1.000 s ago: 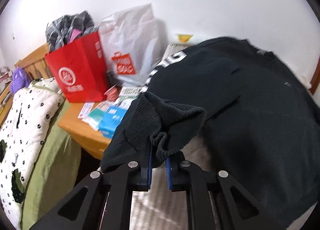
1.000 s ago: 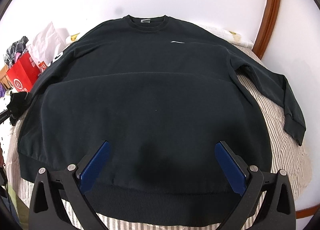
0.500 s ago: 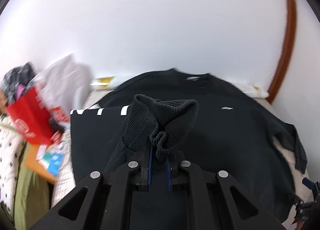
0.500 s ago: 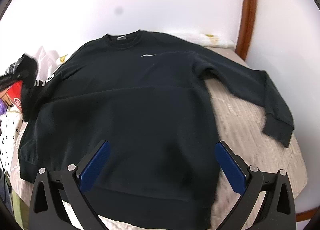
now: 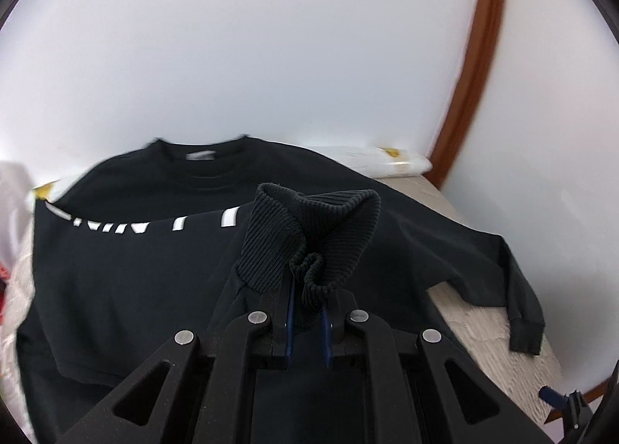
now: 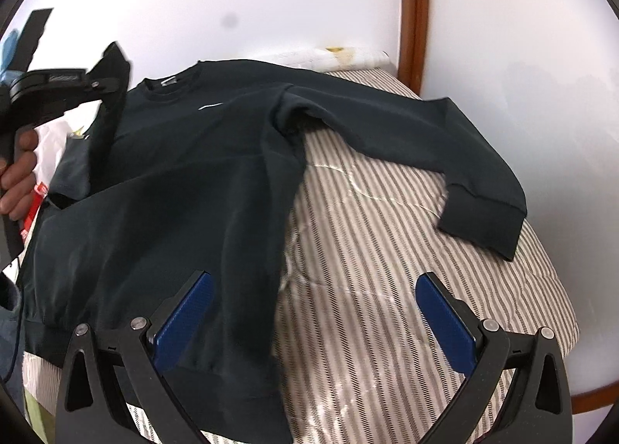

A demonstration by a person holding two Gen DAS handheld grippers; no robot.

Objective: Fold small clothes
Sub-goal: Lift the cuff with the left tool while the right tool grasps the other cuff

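A black sweatshirt (image 6: pixel 185 188) lies spread on a striped bed (image 6: pixel 371 250), collar toward the wall. My left gripper (image 5: pixel 307 312) is shut on the ribbed sleeve cuff (image 5: pixel 321 223) and holds that sleeve lifted over the sweatshirt's body (image 5: pixel 116 274); white lettering (image 5: pixel 174 225) runs along the sleeve. In the right wrist view the left gripper (image 6: pixel 112 74) is at the far left, held in a hand (image 6: pixel 17 177). My right gripper (image 6: pixel 313 312) is open above the sweatshirt's right side edge, with nothing between its fingers. The other sleeve (image 6: pixel 437 157) lies stretched out to the right, cuff (image 6: pixel 487 219) on the bed.
A white wall stands behind the bed, with a curved brown wooden frame (image 6: pixel 416 11) at the right. A white pillow or folded cloth (image 6: pixel 329 57) lies by the wall. White and red bags (image 6: pixel 42 173) are at the bed's left side.
The left gripper has carried the cuff from beside the bed's left edge rightward and up over the sweatshirt. The right gripper has shifted right, toward the sweatshirt's side edge, staying open.
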